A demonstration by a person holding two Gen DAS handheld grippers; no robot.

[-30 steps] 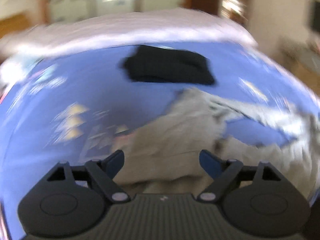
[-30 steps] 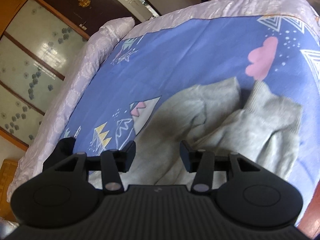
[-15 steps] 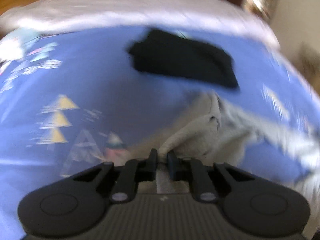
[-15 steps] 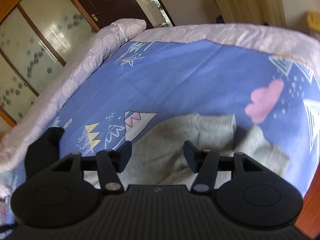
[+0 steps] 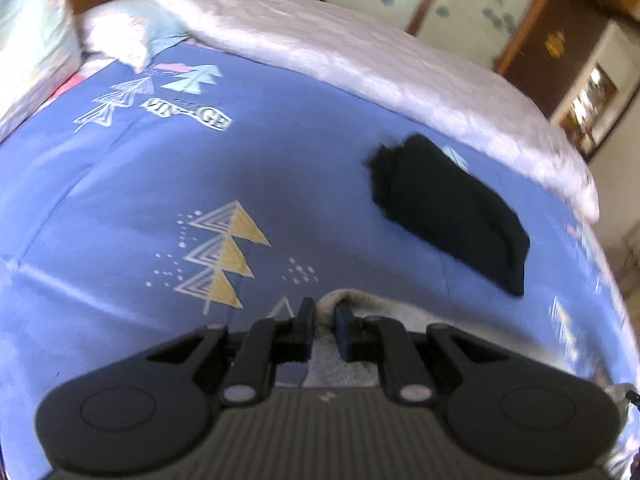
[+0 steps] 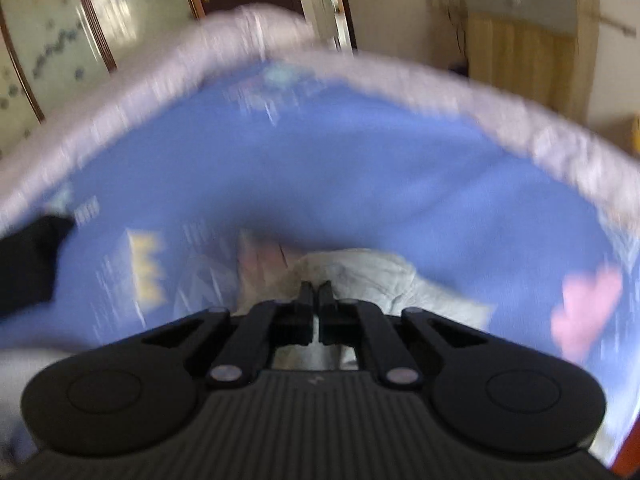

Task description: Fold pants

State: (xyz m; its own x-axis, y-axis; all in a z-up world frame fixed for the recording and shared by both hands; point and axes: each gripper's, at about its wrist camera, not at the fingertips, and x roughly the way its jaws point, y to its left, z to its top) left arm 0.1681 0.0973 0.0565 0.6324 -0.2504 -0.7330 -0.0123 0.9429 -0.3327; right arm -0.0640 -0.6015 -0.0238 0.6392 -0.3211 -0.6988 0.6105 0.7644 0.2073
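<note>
On the blue patterned bed (image 5: 280,184), the left hand-held gripper (image 5: 325,312) pinches a fold of the grey pants (image 5: 352,300); the right hand-held gripper (image 6: 316,292) is clamped on another fold, black folded garment (image 5: 448,208) nearby.

left gripper (image 5: 325,319), right gripper (image 6: 316,295): matte black, ribbed bodies, silver pivot screws.

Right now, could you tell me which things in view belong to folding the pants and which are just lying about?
In the job:
grey pants
left gripper, clamped on them
right gripper, clamped on them

Lying about:
folded black garment
blue printed bedspread
pillow
</note>
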